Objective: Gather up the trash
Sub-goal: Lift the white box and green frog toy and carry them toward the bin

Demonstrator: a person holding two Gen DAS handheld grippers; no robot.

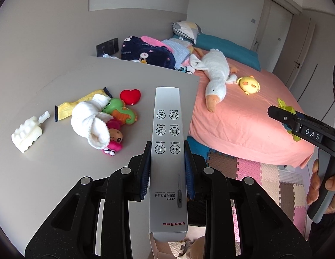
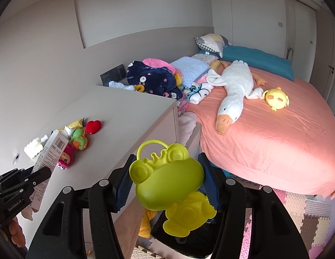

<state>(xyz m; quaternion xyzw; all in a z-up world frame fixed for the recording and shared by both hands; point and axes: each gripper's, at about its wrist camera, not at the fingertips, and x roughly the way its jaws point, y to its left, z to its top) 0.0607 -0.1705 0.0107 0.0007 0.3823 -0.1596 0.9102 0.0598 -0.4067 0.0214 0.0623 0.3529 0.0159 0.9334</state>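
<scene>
My left gripper (image 1: 167,149) is shut on a long silver thermometer box (image 1: 167,151), held above the grey cabinet top (image 1: 81,77) near its right edge. The box also shows in the right wrist view (image 2: 49,153). My right gripper (image 2: 166,166) is shut on a yellow-green plastic frog toy (image 2: 167,181), held over the gap between cabinet and bed. On the cabinet lie a yellow wrapper (image 1: 76,105), a white sock (image 1: 92,120), a white plastic piece (image 1: 27,133), a red heart (image 1: 130,96), a green toy (image 1: 117,110) and a pink doll (image 1: 114,138).
A pink bed (image 2: 275,146) holds a white goose plush (image 2: 234,88), a yellow chick plush (image 2: 276,99), folded blankets (image 2: 152,79) and pillows. Foam puzzle mats (image 1: 264,179) cover the floor. A dark bin (image 2: 184,237) stands below the frog toy.
</scene>
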